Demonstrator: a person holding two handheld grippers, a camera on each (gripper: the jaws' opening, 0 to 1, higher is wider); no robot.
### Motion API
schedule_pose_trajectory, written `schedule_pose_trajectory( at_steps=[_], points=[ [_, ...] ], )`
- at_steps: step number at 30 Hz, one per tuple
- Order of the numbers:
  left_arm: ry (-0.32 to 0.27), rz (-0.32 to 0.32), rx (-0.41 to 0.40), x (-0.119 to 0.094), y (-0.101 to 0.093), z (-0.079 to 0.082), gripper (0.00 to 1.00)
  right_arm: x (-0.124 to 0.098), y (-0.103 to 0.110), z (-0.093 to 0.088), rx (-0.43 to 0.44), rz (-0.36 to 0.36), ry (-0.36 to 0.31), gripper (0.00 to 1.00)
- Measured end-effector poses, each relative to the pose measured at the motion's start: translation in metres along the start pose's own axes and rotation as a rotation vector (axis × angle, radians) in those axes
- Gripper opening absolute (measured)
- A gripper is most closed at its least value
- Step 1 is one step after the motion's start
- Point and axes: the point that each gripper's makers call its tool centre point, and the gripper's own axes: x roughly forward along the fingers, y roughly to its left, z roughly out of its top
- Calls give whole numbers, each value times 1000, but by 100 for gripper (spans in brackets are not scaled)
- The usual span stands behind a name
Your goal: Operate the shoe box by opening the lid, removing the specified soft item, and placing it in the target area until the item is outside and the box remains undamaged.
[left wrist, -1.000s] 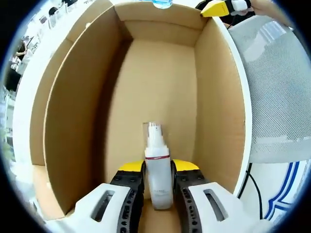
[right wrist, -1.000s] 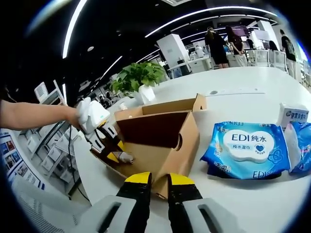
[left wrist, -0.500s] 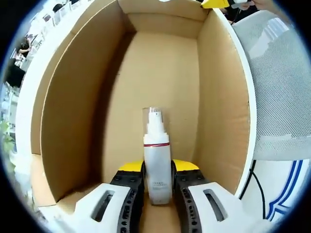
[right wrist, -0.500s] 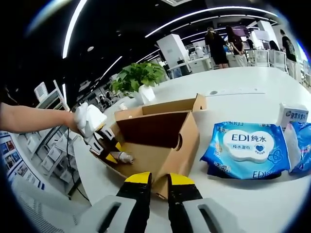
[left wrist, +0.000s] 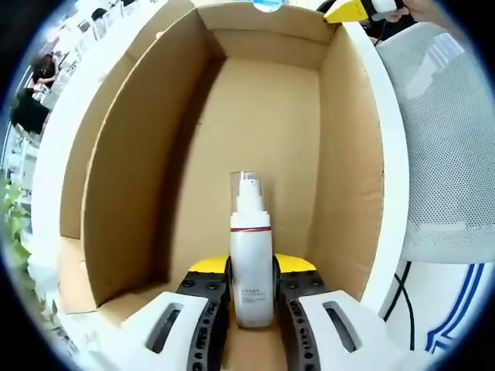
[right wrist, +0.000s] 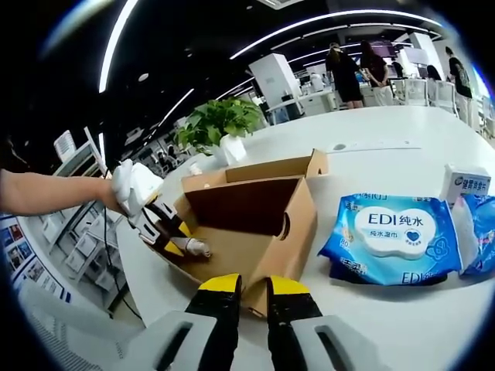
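Left gripper (left wrist: 251,274) has its jaws closed tight on a white spray bottle (left wrist: 250,255), gripping the lower body; bottle stands upright in the left gripper view w/ clear cap on top, inside the open cardboard box (left wrist: 116,178). Right gripper (right wrist: 254,292) jaws nearly together, nothing between them, pressed at the box's near corner. Right gripper view: box (right wrist: 298,216) sits on white table (right wrist: 387,325), wet wipes pack (right wrist: 390,232) beside it, potted plant (right wrist: 220,124) behind
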Motion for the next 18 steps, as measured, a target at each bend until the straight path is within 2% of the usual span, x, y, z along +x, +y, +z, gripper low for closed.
schedule_pose_trajectory(
  at_steps=[5,18],
  points=[
    [-31,23,-8,-9,0,5,19,0,0,0,4,-1,1,9],
    [-99,117,38,-33,-1,19,19,-5,0,6,1,-3,-2,11]
  ],
)
